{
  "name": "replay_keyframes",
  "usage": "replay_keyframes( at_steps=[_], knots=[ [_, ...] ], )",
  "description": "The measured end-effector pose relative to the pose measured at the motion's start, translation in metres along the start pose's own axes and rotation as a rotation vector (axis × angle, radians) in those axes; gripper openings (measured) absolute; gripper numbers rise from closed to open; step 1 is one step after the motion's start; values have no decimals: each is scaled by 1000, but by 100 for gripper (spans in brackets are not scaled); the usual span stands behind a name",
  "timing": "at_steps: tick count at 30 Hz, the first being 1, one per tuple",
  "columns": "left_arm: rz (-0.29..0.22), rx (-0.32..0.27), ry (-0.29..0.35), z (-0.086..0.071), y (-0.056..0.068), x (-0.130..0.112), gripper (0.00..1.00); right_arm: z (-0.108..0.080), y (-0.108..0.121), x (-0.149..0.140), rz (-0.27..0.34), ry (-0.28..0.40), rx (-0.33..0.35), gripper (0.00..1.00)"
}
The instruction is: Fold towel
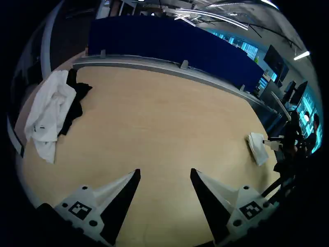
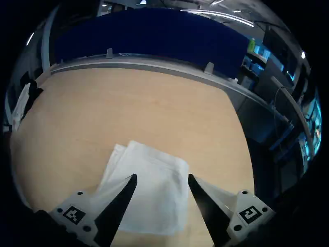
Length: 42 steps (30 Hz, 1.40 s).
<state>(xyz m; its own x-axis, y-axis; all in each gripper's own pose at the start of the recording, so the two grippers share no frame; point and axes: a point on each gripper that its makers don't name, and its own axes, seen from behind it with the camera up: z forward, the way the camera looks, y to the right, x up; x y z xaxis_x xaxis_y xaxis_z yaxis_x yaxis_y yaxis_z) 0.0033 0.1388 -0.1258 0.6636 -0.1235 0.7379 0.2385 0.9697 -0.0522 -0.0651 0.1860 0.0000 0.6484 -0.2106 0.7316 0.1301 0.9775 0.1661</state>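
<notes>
A folded white towel (image 2: 154, 185) lies flat on the wooden table, right under my right gripper (image 2: 162, 177), whose fingers stand open above it with nothing pinched. In the left gripper view the same folded towel (image 1: 258, 147) sits at the table's far right edge, with the other gripper (image 1: 273, 144) beside it. My left gripper (image 1: 165, 171) is open over bare wood. A crumpled white towel (image 1: 48, 109) lies in a heap at the far left of the table, partly on a black cloth (image 1: 76, 101).
The light wooden table (image 1: 164, 111) ends at a grey rail and a dark blue partition (image 1: 172, 39) at the back. Monitors and office desks stand to the right. The heap of cloths (image 2: 22, 101) is at the far left in the right gripper view.
</notes>
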Motion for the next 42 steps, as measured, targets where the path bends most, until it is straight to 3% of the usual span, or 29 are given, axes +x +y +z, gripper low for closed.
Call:
replay_keyframes(
  at_steps=[12,27,35,42],
  knots=[
    [7,-6,3,-4,-1,0,90,-13,-45,-43,-2,-32,50,96],
    [11,-2,5,-7,-5,-2,90,-5,-62,-78,46,-44,72,96],
    [9,-2,8,-8,-5,-1,90,-10,-60,-65,32,-32,87,96],
    [3,0,11,-8,-5,-1,90,-9,-39,-14,37,40,78,96]
  ],
)
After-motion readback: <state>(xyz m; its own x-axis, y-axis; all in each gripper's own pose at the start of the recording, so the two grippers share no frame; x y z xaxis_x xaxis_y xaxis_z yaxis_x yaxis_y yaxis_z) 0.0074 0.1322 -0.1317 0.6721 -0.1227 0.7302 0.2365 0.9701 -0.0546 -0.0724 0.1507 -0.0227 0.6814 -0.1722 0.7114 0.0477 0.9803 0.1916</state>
